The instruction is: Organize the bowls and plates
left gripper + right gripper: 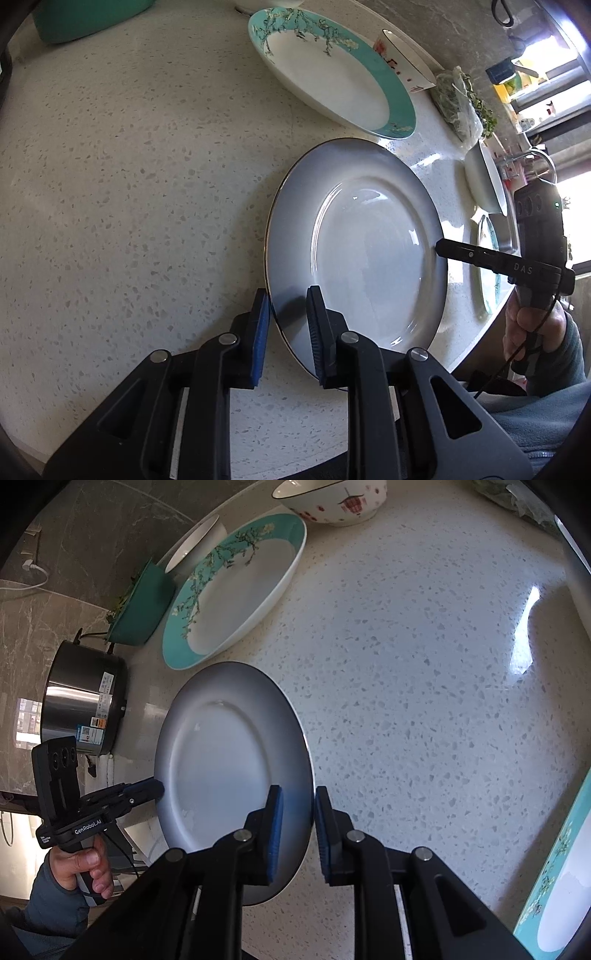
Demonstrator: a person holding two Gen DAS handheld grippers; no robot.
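Note:
A grey plate (365, 251) with a thin dark rim lies near the front edge of the speckled counter (129, 184); it also shows in the right wrist view (229, 753). My left gripper (290, 325) straddles its near rim, blue pads either side with a gap, so it is open. My right gripper (299, 823) straddles the opposite rim the same way, open. Each gripper shows in the other's view, the right (441, 248) and the left (159, 788), at the plate's edge. A teal-rimmed floral plate (332, 70) lies behind, also in the right wrist view (236, 587).
A red-patterned bowl (332, 498) and a white bowl (192, 542) stand by the back wall. A green basin (142, 605) and a steel pot (81, 698) stand at the left. Another teal plate (561, 878), a white bowl (484, 181) and bagged greens (458, 99) lie to the right.

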